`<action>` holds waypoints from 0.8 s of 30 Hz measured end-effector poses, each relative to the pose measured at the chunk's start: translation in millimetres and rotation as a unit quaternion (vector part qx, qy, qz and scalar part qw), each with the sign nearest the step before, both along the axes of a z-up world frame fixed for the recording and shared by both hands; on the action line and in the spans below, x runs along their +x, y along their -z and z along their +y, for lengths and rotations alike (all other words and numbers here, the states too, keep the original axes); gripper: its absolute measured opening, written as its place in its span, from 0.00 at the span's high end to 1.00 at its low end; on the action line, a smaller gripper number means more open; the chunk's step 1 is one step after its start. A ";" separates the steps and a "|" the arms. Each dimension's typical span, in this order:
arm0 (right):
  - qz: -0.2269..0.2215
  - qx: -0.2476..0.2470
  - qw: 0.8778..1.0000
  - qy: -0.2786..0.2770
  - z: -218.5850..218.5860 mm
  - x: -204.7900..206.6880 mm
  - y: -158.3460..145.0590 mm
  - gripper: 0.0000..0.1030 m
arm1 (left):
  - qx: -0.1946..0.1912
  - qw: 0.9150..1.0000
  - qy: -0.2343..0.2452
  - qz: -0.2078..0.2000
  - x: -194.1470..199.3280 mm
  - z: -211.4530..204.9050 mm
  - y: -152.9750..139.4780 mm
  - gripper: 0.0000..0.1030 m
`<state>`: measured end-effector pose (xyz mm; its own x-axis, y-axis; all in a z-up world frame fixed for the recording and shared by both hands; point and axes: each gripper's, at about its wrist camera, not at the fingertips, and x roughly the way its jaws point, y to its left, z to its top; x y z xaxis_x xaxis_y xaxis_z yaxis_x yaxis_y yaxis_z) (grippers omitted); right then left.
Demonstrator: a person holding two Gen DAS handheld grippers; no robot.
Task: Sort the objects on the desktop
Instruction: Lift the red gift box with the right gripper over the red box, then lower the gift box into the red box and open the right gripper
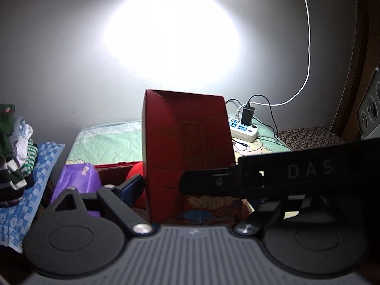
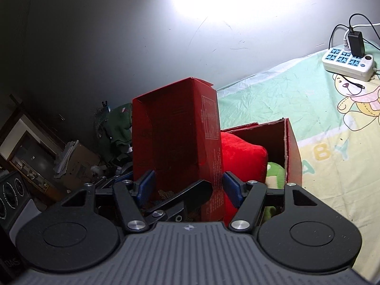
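A tall red carton (image 1: pixel 187 152), its top open, stands upright over an open red cardboard box (image 2: pixel 291 152). Both grippers hold it. My left gripper (image 1: pixel 182 185) is shut on the carton; its left blue pad (image 1: pixel 131 188) presses the carton's side, and the right finger is hidden behind the other gripper's black arm (image 1: pixel 285 173). My right gripper (image 2: pixel 187 186) is shut on the same carton (image 2: pixel 175 142), with blue pads (image 2: pixel 146 185) on both sides. A red plush cushion (image 2: pixel 242 152) and a green plush thing (image 2: pixel 275 171) lie in the box.
A white power strip (image 2: pixel 348 63) with a black adapter sits on the green bear-print sheet (image 2: pixel 332 130). A purple packet (image 1: pixel 76 178) lies left of the box. Folded clothes (image 1: pixel 14 147) are stacked on a blue checked cloth at left. A speaker (image 1: pixel 370 109) stands at right.
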<state>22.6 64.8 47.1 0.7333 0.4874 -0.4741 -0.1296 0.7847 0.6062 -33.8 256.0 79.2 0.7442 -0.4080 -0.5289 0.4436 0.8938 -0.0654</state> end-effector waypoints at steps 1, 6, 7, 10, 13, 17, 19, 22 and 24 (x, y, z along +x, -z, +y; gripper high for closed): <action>0.001 -0.002 1.000 0.000 5.2 1.6 0.4 0.36 | 0.000 1.000 -0.001 0.004 3.2 4.0 2.0 0.16; 0.017 -0.013 1.000 0.001 27.0 12.1 10.7 0.36 | -0.002 0.999 -0.005 0.042 13.6 24.5 16.4 0.16; 0.024 -0.014 1.000 0.001 30.3 14.9 14.3 0.36 | -0.002 0.999 -0.005 0.050 16.5 26.8 20.1 0.16; 0.044 -0.014 0.999 0.002 39.6 21.6 24.3 0.36 | 0.001 0.998 -0.009 0.066 17.7 32.9 24.5 0.16; 0.054 -0.011 0.998 0.001 46.1 26.4 29.7 0.37 | 0.004 0.996 -0.015 0.082 26.2 40.3 31.4 0.15; 0.071 -0.011 0.997 0.002 54.8 35.8 36.5 0.39 | 0.006 0.993 -0.020 0.113 33.1 44.8 38.4 0.14; 0.084 -0.014 0.996 0.007 58.6 40.5 41.1 0.40 | 0.006 0.992 -0.022 0.121 43.7 48.5 46.4 0.14; 0.082 -0.024 0.996 0.006 66.6 43.8 43.2 0.36 | 0.005 0.992 -0.021 0.124 50.4 53.3 49.5 0.15; 0.081 -0.024 0.996 0.004 68.6 44.9 42.8 0.36 | 0.006 0.992 -0.019 0.128 50.7 55.2 48.6 0.15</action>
<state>67.5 133.4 4.3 0.6486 0.4555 -0.6098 -0.0263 0.8141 0.5801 16.9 311.2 30.6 0.5994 -0.3749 -0.7073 0.3796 0.9110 -0.1612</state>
